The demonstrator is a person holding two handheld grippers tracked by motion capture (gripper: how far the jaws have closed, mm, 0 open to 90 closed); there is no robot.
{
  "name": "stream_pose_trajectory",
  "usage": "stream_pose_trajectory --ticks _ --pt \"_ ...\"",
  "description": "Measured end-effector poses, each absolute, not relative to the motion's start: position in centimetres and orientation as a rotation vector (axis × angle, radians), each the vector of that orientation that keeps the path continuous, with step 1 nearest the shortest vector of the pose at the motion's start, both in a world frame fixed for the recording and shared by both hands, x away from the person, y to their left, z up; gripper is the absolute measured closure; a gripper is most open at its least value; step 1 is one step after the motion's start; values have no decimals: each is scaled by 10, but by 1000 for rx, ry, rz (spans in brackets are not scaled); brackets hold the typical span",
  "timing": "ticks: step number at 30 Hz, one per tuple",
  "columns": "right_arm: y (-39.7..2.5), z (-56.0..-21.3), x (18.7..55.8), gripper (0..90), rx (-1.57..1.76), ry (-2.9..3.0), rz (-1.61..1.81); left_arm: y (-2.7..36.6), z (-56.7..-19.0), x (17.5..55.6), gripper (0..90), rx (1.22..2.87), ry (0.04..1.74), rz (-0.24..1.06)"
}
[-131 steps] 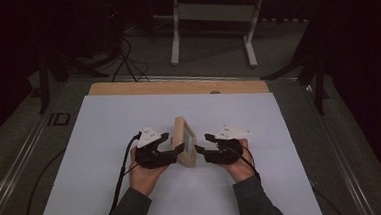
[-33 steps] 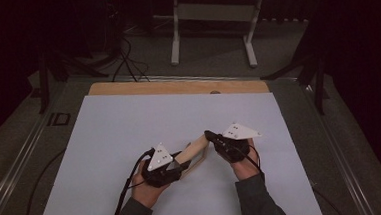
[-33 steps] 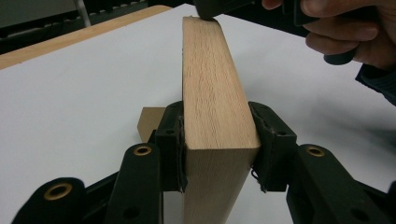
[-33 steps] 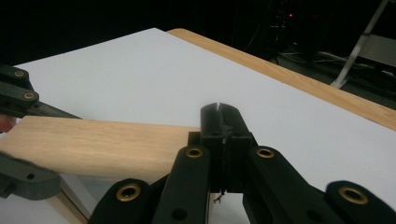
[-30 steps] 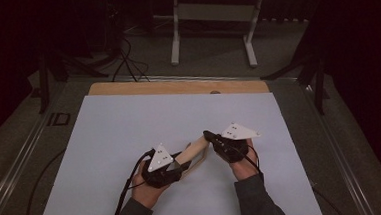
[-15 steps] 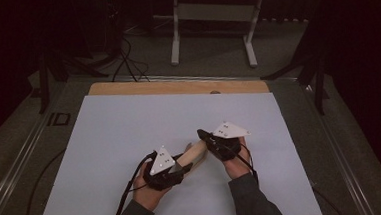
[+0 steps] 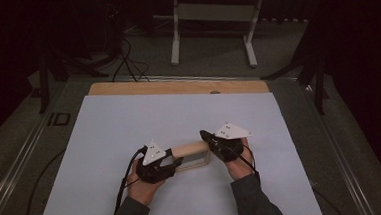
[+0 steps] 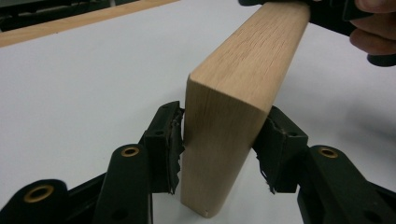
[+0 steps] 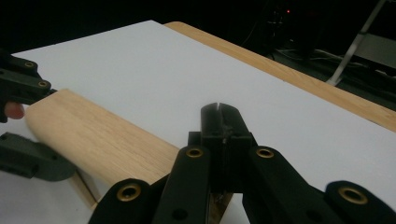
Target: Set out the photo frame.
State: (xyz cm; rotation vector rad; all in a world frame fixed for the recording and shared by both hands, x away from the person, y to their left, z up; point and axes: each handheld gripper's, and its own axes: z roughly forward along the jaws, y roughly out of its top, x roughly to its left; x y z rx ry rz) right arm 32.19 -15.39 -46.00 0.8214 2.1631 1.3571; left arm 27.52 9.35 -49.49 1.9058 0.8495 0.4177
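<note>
- The wooden block [image 7: 191, 154] now lies crosswise in front of you on the white sheet [image 7: 129, 121]. Four seconds ago it pointed away from you, so you have swung it about a quarter turn, and in the last second it has levelled out from a slant.
- Your left gripper [image 8: 219, 140] clamps the near end of the block, one jaw pressed to each broad face. In the left gripper view the block stands on its narrow edge, its bottom corner at or just above the sheet.
- Your right gripper [image 9: 219, 123] has its jaws closed together at the block's other end. Its tips rest beside the rounded top edge, so it seems to push or steady rather than pinch; I cannot tell whether anything is caught lower down.
- The turn looks about finished. Keep the left grip firm, because the block stands tall on a thin edge and could tip if you loosen it before it settles.
</note>
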Motion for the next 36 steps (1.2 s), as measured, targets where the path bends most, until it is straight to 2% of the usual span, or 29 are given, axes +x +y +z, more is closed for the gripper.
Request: stream_pose_trajectory --ticks 14,16,21,23,27,36 --pt "-159 -458 317 890 820 2181 1354 98 -493 278 551 1886 870 430" --pt "-160 -458 317 823 819 2178 1361 97 -494 278 551 1884 871 435" --pt "-165 -454 316 738 817 2176 1399 99 -493 279 557 1883 869 426" --pt "-166 -453 315 665 823 2180 1422 99 -493 279 558 1881 870 424" --pt "-169 -450 314 577 819 2184 1439 99 -493 279 558 1881 870 423" --pt "-172 -448 309 471 820 2217 1434 99 -493 279 560 1878 871 421"
